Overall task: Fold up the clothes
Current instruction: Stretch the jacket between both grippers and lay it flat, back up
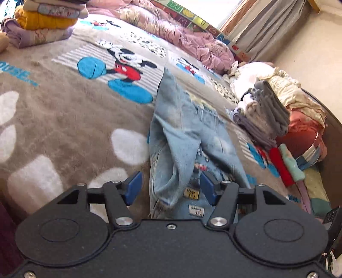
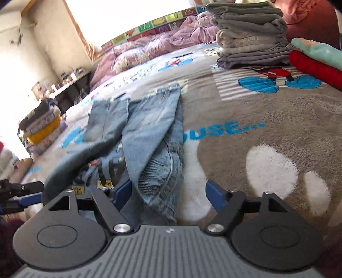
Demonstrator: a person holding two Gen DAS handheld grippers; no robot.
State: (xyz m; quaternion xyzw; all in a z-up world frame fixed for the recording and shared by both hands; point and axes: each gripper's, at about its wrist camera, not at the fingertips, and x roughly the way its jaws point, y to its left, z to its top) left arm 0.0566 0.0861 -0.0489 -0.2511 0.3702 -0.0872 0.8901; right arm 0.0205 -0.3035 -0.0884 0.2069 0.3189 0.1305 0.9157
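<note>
Two grippers low over the bed, both on the pale blue jeans (image 1: 181, 136). My left gripper (image 1: 170, 188) has its jaws spread wide, blue pads either side of the waistband end, and denim bunches up between them; I cannot tell whether either pad touches the cloth. My right gripper (image 2: 168, 195) is also wide apart, with a fold of the jeans (image 2: 149, 136) lying between its blue fingers, closer to the left one, nothing pinched. Jeans are crumpled, legs running away from me toward the far side, frayed hems at the far end, yellow and white labels showing near the waistband. They lie on a brown plush blanket (image 1: 64, 119) with cartoon mouse prints and white blobs. Grey folded stack (image 2: 250, 36) sits far right in the right wrist view, with a red roll (image 2: 316, 68) and a mint green piece beside it. Another folded pile with a yellow item (image 1: 42, 19) sits far left in the left wrist view. Pink quilt (image 1: 171, 27) is bunched along the far edge. Left gripper's tip is visible at the near left edge of the right wrist view.
</note>
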